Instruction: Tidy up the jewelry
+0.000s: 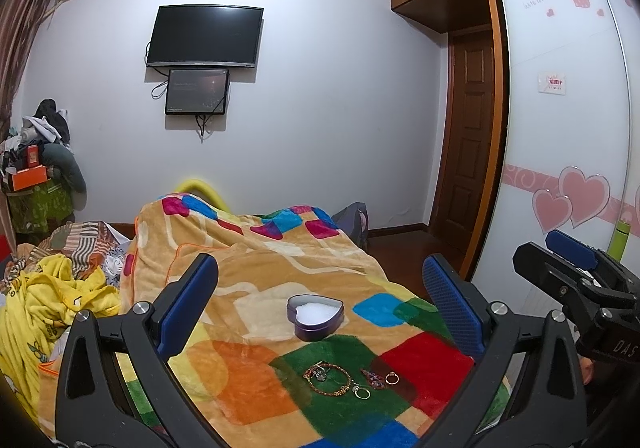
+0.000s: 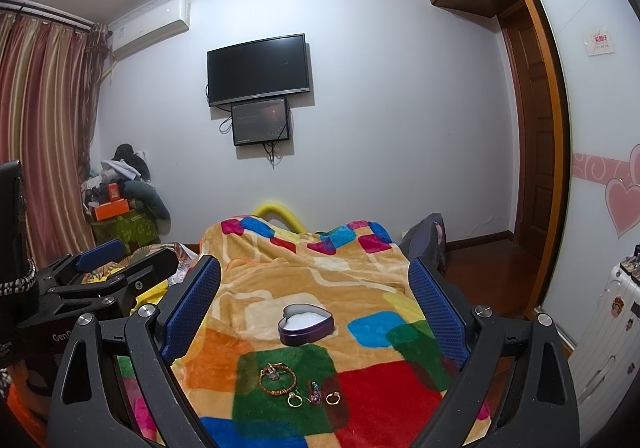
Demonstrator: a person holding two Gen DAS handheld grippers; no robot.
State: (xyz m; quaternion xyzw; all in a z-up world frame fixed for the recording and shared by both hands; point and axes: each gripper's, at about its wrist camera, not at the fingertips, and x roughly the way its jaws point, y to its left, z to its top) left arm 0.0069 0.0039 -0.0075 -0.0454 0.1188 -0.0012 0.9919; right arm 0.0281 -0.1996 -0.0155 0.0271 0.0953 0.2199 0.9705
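A purple heart-shaped tin [image 1: 315, 316] with white lining sits open on the colourful blanket [image 1: 256, 260]; it also shows in the right wrist view [image 2: 306, 323]. In front of it lie a beaded bracelet [image 1: 327, 378] [image 2: 278, 379], a gold ring [image 1: 362, 393] [image 2: 295, 401], a purple pendant [image 1: 373, 378] [image 2: 315, 396] and a small ring [image 1: 392, 379] [image 2: 333, 398]. My left gripper [image 1: 320, 288] is open and empty above the blanket. My right gripper [image 2: 316, 284] is open and empty, also above it. Each gripper shows at the other view's edge.
A yellow garment [image 1: 52, 296] and clothes lie left on the bed. A wardrobe with heart stickers [image 1: 568, 128] stands right, a white suitcase [image 2: 608, 328] beside it. A TV [image 1: 205, 36] hangs on the far wall.
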